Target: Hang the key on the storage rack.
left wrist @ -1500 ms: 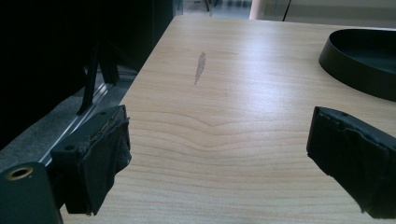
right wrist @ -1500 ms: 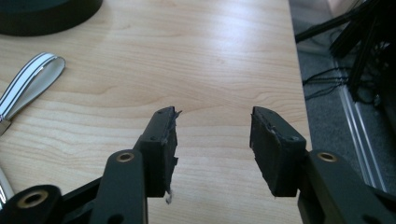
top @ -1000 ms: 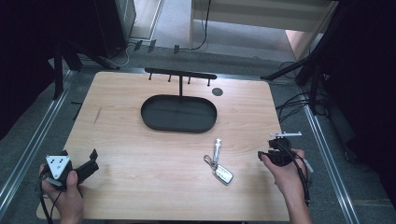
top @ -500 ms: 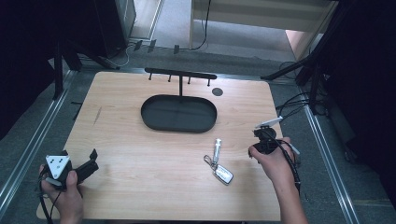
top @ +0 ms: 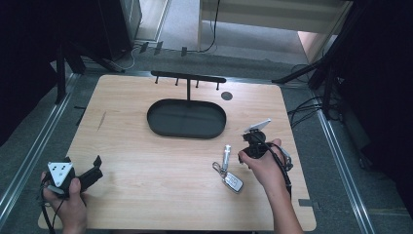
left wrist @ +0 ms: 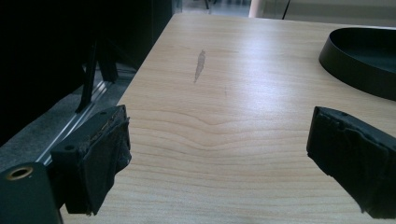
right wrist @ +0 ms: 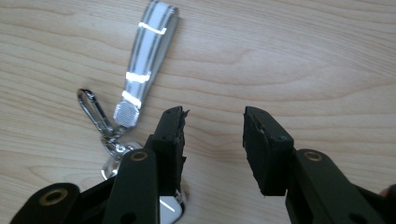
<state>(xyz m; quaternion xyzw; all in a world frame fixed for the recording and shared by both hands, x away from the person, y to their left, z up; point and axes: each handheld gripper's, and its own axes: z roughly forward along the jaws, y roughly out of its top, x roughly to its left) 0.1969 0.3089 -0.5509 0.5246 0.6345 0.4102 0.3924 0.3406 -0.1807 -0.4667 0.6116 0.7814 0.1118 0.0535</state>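
The right gripper [right wrist: 212,130] hangs just right of the key set [top: 228,170], jaws parted, grasping nothing; the left gripper [left wrist: 219,154] rests released.

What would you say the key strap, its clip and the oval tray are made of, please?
Strap: looks like woven grey fabric with pale bands, matte; the fine weave shows near its end. Clip: polished metal, probably steel, given its bright mirror-like glints. Tray: likely painted or powder-coated metal, though plastic is possible; thin upright rim, even matte black, soft sheen.
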